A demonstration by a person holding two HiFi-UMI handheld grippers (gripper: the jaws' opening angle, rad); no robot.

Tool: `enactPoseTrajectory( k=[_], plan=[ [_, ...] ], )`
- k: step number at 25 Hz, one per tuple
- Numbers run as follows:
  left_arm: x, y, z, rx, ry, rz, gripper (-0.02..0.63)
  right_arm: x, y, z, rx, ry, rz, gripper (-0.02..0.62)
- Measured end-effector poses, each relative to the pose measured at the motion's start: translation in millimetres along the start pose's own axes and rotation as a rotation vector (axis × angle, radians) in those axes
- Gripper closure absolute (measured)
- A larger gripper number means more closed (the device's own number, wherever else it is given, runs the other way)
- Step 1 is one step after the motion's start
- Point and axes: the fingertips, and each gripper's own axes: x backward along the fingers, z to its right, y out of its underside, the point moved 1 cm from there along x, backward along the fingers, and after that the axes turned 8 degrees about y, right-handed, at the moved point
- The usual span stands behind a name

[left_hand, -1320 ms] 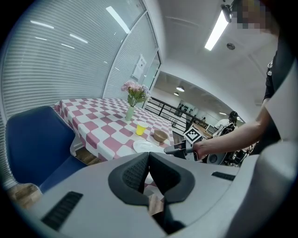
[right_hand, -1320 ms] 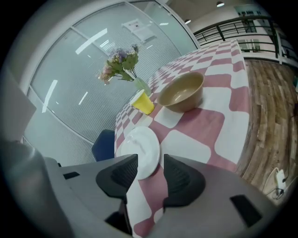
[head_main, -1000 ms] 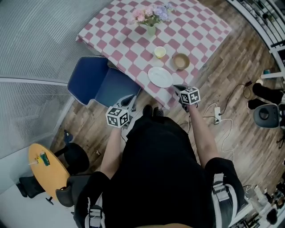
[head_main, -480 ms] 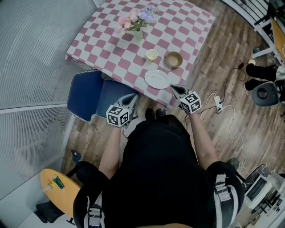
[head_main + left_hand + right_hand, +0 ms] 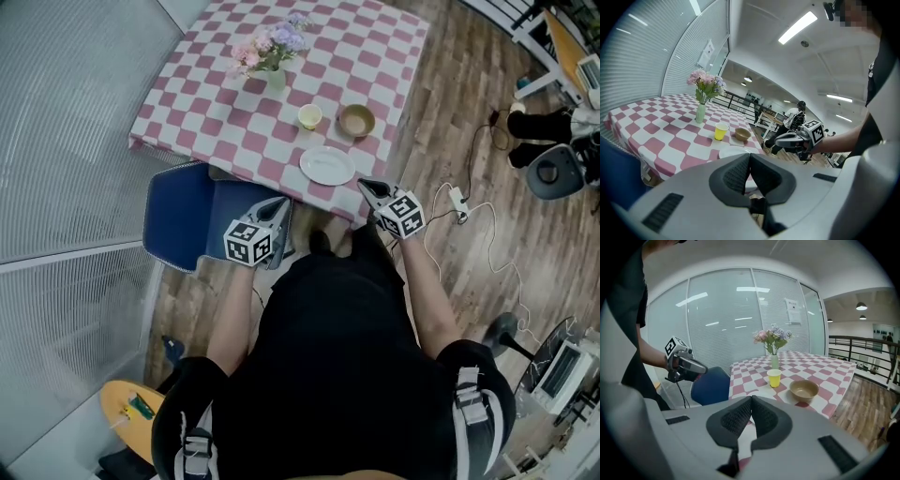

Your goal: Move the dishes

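Note:
Three dishes sit near the close edge of a pink-and-white checked table: a white plate, a yellow cup and a brown bowl. My left gripper hovers over the blue chair, short of the table edge, its pads pressed together with nothing between them. My right gripper is just off the table's corner by the plate, also shut and empty. In the right gripper view the cup and bowl lie ahead. The left gripper view shows the cup, the bowl and the plate.
A vase of flowers stands mid-table behind the dishes. A blue chair is tucked at the table's left near side. Cables and a power strip lie on the wooden floor to the right. A glass partition runs along the left.
The head view has swung, so the table now sits further left and up. The right gripper has risen beside the table corner. Both pairs of jaws stay shut.

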Motion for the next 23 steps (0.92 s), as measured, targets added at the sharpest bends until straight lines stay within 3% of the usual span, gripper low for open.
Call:
enactPoseTrajectory(
  k=[23],
  plan=[
    [6.0, 0.0, -6.1, -0.001, -0.007, -0.003, 0.584, 2.4, 8.8, 0.2, -0.017, 0.050, -0.003, 0.580]
  ],
)
